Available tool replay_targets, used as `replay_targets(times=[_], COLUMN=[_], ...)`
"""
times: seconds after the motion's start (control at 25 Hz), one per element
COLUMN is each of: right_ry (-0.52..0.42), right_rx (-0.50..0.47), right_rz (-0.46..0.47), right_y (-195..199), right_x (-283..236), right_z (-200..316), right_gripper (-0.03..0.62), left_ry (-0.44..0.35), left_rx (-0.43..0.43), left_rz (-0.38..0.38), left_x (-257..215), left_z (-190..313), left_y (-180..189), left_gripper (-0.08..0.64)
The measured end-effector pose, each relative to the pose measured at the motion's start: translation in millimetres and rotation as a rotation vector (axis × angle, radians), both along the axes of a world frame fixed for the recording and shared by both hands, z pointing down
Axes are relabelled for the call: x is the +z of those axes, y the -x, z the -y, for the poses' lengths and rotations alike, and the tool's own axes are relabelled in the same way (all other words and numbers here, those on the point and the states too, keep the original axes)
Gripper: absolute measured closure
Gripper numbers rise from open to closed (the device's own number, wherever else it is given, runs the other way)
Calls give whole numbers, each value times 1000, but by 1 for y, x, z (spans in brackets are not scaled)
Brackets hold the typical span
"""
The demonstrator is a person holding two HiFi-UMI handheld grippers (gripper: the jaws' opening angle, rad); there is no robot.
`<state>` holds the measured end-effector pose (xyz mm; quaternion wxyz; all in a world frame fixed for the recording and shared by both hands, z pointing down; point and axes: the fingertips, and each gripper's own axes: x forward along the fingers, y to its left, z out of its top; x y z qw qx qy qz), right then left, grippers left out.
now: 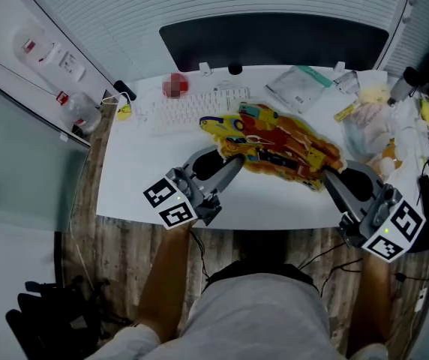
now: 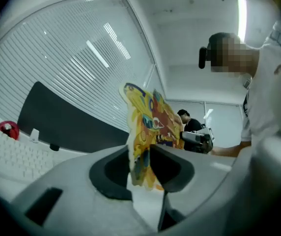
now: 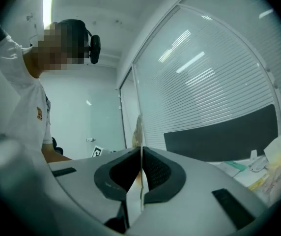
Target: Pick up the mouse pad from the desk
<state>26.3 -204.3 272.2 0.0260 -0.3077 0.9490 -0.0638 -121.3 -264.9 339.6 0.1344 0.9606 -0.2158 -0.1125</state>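
The mouse pad [image 1: 274, 141], yellow and orange with cartoon print, hangs just above the white desk [image 1: 136, 186] between my two grippers. My left gripper [image 1: 235, 160] is shut on its near left edge; in the left gripper view the pad [image 2: 150, 127] stands upright between the jaws [image 2: 140, 167]. At the pad's near right corner sits my right gripper [image 1: 327, 175], also shut on it. The right gripper view shows only the pad's thin edge [image 3: 138, 132] pinched between those jaws [image 3: 141, 173].
A white keyboard [image 1: 196, 109] lies behind the pad, with a red object [image 1: 174, 85] at its left and a dark monitor [image 1: 274, 42] at the back. Plastic bags [image 1: 372, 126], a packet [image 1: 298, 87] and cables crowd the right end.
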Motion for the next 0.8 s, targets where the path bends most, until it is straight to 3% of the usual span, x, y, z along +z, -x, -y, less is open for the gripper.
replay_targets(times=[0.04, 0.2, 0.4, 0.52, 0.8], right_ry=[5, 6, -40, -58, -61], right_rx=[30, 148, 293, 349, 376], right_rz=[0, -49, -192, -230, -179], right_y=[-3, -10, -8, -10, -13], right_x=[3, 18, 33, 40, 41], right_z=[4, 19, 36, 42, 44], right_gripper=[574, 574, 572, 572, 572], left_ry=[-11, -68, -102, -118, -159], left_rx=[-20, -103, -208, -241, -267], left_rz=[18, 147, 293, 320, 332], left_x=[0, 1, 0, -6, -21], left_z=[0, -2, -4, -11, -19], left_y=[2, 0, -5, -6, -4], left_gripper=[462, 497, 521, 528, 535])
